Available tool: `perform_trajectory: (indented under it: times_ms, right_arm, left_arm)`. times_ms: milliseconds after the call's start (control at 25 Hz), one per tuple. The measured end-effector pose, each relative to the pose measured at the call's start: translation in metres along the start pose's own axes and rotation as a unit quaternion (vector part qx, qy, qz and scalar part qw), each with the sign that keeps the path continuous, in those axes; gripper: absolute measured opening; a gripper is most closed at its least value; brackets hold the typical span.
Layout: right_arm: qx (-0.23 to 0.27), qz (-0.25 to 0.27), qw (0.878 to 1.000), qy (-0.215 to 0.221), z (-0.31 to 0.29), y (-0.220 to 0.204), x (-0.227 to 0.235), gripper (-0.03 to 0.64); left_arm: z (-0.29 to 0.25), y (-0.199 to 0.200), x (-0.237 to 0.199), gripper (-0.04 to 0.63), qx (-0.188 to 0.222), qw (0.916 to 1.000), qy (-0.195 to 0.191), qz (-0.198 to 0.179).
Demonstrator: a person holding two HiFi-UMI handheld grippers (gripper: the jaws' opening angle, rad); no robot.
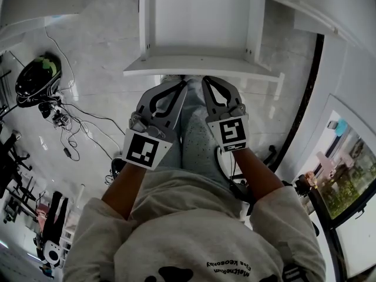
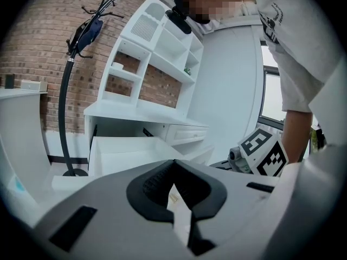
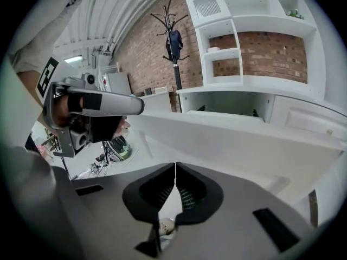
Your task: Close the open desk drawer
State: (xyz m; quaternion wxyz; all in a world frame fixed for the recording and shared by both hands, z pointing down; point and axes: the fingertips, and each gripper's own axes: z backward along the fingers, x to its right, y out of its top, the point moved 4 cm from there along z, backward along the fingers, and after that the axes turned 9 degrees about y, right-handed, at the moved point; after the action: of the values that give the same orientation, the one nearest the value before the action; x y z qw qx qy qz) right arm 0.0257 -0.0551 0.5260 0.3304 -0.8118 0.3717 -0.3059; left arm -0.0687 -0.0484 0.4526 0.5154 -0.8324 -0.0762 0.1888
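Head view: two grey two-jaw grippers, the left gripper [image 1: 181, 86] and the right gripper [image 1: 207, 81], sit at centre, both pressed together and empty. Their tips lie just below one open white rectangular desk drawer [image 1: 200, 66] at top centre.

Left gripper view: the drawer lies centre-left, beyond the closed tips.

Right gripper view: the drawer's front spans the middle, above the closed tips.

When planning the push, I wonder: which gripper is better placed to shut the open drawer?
Right, probably: the right gripper, jaws shut, points at the middle of the drawer front; the left gripper, also shut, sits left of centre.
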Motion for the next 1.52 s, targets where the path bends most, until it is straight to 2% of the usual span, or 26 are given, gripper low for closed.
perform_trajectory:
  times_ms: [120,240,360,520,560,600,640,880,1120,1520]
  right_arm:
    - [-0.021,-0.026,0.999,-0.007,-0.008,-0.01,0.005,0.032]
    - [-0.039,-0.059,0.997,-0.009,-0.014,-0.022,0.007,0.032]
    - [-0.044,-0.092,0.995,-0.02,-0.018,-0.031,0.01,0.034]
    - [-0.043,-0.129,0.99,-0.029,-0.02,-0.036,0.013,0.04]
    - [-0.043,-0.136,0.989,-0.026,-0.022,-0.037,0.012,0.069]
    - [-0.042,-0.143,0.989,-0.022,-0.023,-0.037,0.011,0.126]
    - [-0.042,-0.15,0.988,-0.019,-0.025,-0.038,0.01,0.137]
    - [-0.045,-0.174,0.983,-0.036,-0.029,-0.038,0.014,0.147]
    - [-0.047,-0.224,0.972,-0.054,-0.043,-0.038,0.018,0.147]
    - [-0.056,-0.224,0.968,-0.101,-0.049,-0.028,0.022,0.138]
  left_arm:
    - [-0.002,-0.007,-0.002,0.018,-0.007,0.9999,-0.005,-0.015]
    - [-0.004,-0.015,-0.003,0.018,-0.023,0.9973,-0.023,-0.066]
    - [-0.007,-0.019,-0.005,0.018,-0.019,0.9987,-0.014,-0.046]
    - [-0.012,-0.023,-0.007,0.02,-0.019,0.9991,-0.011,-0.036]
    - [-0.012,-0.023,-0.008,0.018,-0.017,0.9994,-0.009,-0.028]
    - [-0.013,-0.023,-0.008,0.018,-0.016,0.9996,-0.007,-0.024]
    - [-0.013,-0.024,-0.009,0.018,-0.016,0.9996,-0.007,-0.022]
    - [-0.015,-0.026,-0.006,0.018,-0.021,0.9989,-0.014,-0.039]
    - [-0.016,-0.03,-0.011,0.018,-0.023,0.9994,-0.01,-0.023]
    - [-0.02,-0.034,-0.015,0.018,-0.025,0.9994,-0.007,-0.024]
